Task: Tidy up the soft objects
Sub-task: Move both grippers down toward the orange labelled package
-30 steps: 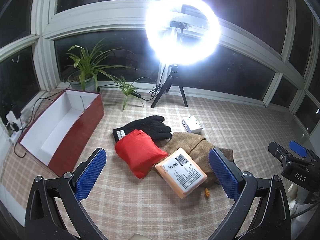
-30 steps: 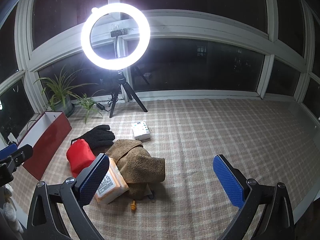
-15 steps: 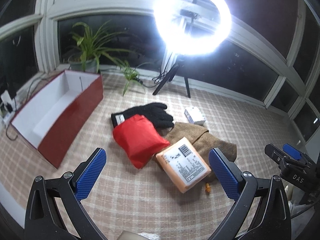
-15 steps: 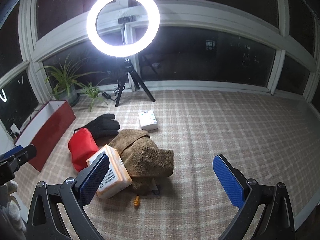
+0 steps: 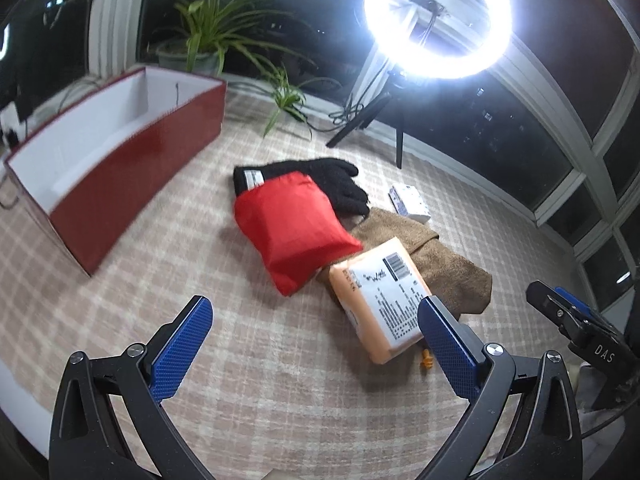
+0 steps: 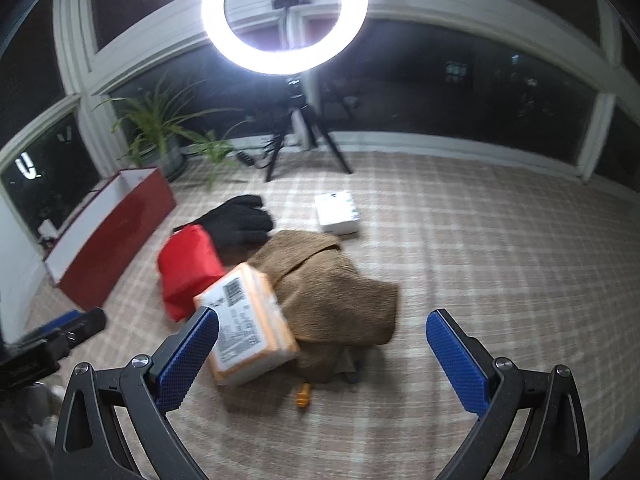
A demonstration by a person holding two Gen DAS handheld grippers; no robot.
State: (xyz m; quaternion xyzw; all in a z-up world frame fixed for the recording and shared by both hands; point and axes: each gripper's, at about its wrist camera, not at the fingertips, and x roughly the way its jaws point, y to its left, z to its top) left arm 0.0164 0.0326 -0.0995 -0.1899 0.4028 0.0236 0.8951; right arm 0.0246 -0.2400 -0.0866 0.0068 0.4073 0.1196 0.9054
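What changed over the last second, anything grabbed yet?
Nothing grabbed. Both claws moved in toward the pile, which looms larger in both wrist views: left claw and right claw, both open and empty. The red pouch, black glove, brown towel, orange packet and red box stayed put.

We list: a lit ring light [image 6: 284, 16] on a tripod [image 6: 304, 136]; two potted plants [image 5: 208, 36] by dark windows [image 6: 460, 96]; a small white box [image 6: 336, 212]; plaid carpet [image 6: 500, 248].
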